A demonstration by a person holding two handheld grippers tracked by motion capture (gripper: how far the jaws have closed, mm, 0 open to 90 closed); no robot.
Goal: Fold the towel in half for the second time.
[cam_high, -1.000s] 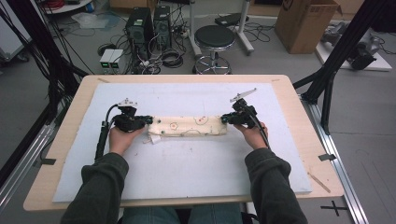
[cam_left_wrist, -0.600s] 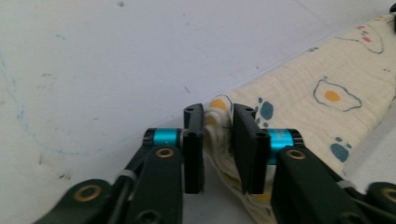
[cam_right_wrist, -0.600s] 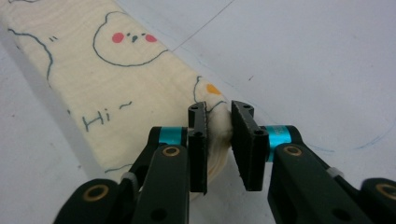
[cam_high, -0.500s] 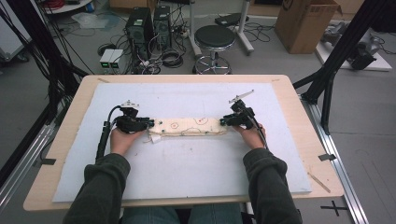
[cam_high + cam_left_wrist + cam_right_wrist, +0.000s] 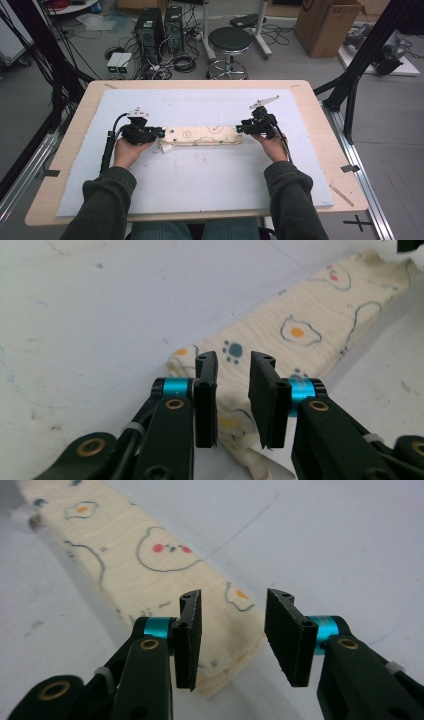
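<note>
My left jaws [image 5: 233, 400] stand a little apart, and they have just been closing; the near end of the folded cloth [image 5: 295, 335] lies under and between them, but I see a gap on each side and no pad pressing on it. From there the cloth runs away up and to the right in the left gripper view — a long, narrow strip printed with fried eggs and paw marks. My right jaws [image 5: 232, 640] stand wider and have just been opening; the other end of the cloth [image 5: 150, 565] sits between and below them, its stacked edges showing at the corner, and nothing is gripped there either.

Seen from the high view, the cloth [image 5: 202, 136] lies flat on the white mat [image 5: 200, 190] that covers the counter [image 5: 75, 115], its long axis running straight across from one hand to the other. My left gripper [image 5: 159, 133] is at its left end and my right gripper [image 5: 241, 128] at its right end, each pointing inward along that axis, so the two face each other with the whole strip between them. Neither hand is nearer than the other — each has its own end.

I judge that the next move, whether a fold end to end or a lift, turns on that line: any pinch must come at the short ends, and the two ends would have to travel along the strip's length.
</note>
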